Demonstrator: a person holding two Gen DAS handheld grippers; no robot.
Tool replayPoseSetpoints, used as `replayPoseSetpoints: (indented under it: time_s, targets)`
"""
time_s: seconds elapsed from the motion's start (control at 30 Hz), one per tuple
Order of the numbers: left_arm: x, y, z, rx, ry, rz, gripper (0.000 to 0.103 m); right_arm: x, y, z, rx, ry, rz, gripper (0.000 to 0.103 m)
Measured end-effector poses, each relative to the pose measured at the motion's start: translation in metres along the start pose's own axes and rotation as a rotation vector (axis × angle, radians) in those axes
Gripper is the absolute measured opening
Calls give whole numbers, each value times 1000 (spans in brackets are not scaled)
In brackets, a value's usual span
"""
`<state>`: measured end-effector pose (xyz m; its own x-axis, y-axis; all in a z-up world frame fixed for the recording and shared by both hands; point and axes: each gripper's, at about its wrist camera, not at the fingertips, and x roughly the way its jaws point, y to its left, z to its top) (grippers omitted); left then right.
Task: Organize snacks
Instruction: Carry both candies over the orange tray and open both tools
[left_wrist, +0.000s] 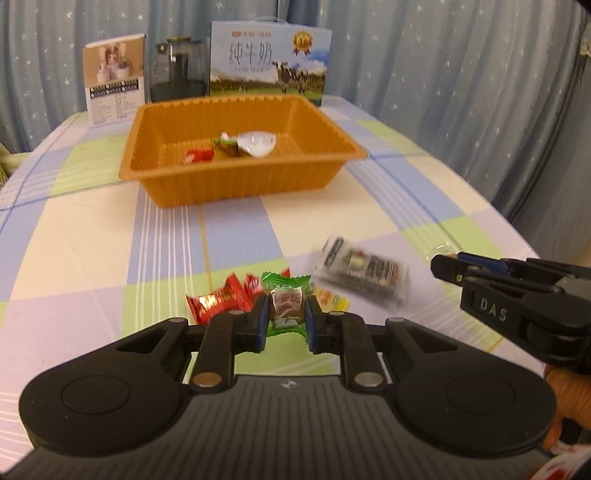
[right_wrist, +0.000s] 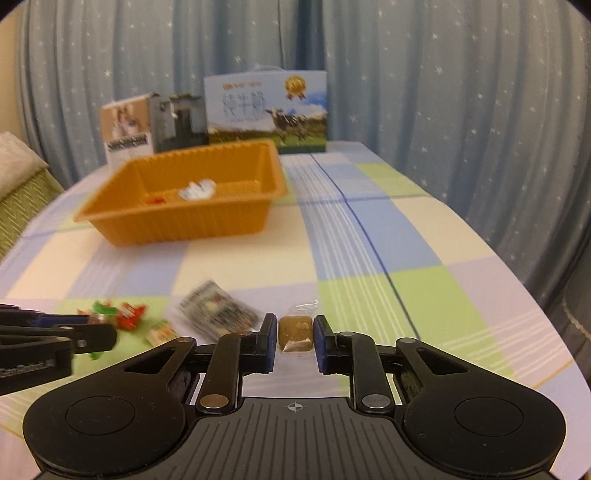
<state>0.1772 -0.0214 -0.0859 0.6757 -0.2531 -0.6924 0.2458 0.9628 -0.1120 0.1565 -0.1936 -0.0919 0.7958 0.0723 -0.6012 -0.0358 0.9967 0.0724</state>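
Observation:
My left gripper (left_wrist: 286, 317) is shut on a green-wrapped candy (left_wrist: 286, 308), held just above the checked tablecloth. Beside it on the cloth lie red candies (left_wrist: 218, 301), a yellow packet (left_wrist: 334, 300) and a black-and-white packet (left_wrist: 364, 271). My right gripper (right_wrist: 295, 334) is shut on a brown candy in a clear wrapper (right_wrist: 295, 330). In the left wrist view it shows at the right edge (left_wrist: 450, 278). The orange tray (left_wrist: 236, 173) stands farther back and holds a red candy (left_wrist: 199, 155), a white packet (left_wrist: 256, 142) and a small green one (left_wrist: 227, 142).
Behind the tray stand a blue milk box (left_wrist: 269, 59), a dark jar (left_wrist: 177, 66) and a brown-and-white box (left_wrist: 114, 77). Blue starred curtains hang behind and to the right. The table's edge curves away on the right (right_wrist: 517, 280). A hand (left_wrist: 569, 391) holds the right gripper.

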Motion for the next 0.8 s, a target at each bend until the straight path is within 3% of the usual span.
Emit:
replayPoseSetpoints:
  time_s: [0.43,0.8]
  targets:
    - [-23,21,57,-21,-137,22,18,-6,28,64,-16,-106,126,21]
    - [-11,53,100,-84,-188,40,18,26,35,123,-18,-154,167,21]
